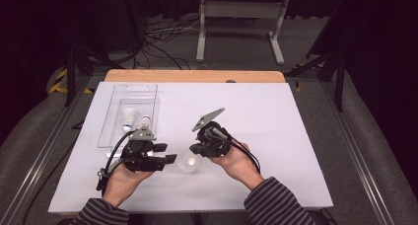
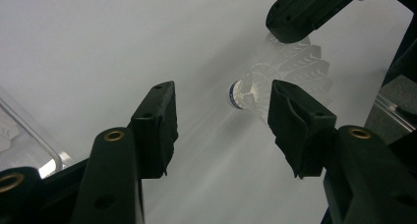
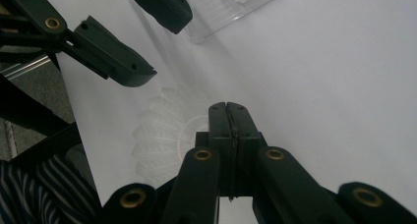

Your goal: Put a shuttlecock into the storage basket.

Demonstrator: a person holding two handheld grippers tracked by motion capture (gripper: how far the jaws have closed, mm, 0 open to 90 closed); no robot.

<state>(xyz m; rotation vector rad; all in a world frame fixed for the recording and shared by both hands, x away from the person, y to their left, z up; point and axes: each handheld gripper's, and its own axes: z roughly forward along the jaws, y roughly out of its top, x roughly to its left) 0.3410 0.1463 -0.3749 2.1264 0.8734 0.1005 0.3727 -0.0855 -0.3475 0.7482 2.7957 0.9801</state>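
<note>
A white feather shuttlecock (image 1: 190, 163) is at the table's near middle. My right gripper (image 1: 194, 148) reaches it from the right, jaws shut on the rim of its skirt (image 3: 162, 135); in the right gripper view the jaws (image 3: 228, 108) are pressed together. My left gripper (image 1: 170, 153) points at it from the left. In the left gripper view the jaws (image 2: 221, 89) stand open, and the cork (image 2: 238, 94) lies just beyond the tips, near the right one, untouched. The right gripper's tip (image 2: 290, 32) sits on the skirt's top edge.
A clear plastic tray (image 1: 114, 94) lies at the left of the white table top (image 1: 276, 136), holding two more shuttlecocks (image 1: 129, 115) (image 1: 146, 121). Its corner (image 3: 216, 17) appears past the left gripper's fingers (image 3: 113, 57). Cables trail from both grippers towards the front edge.
</note>
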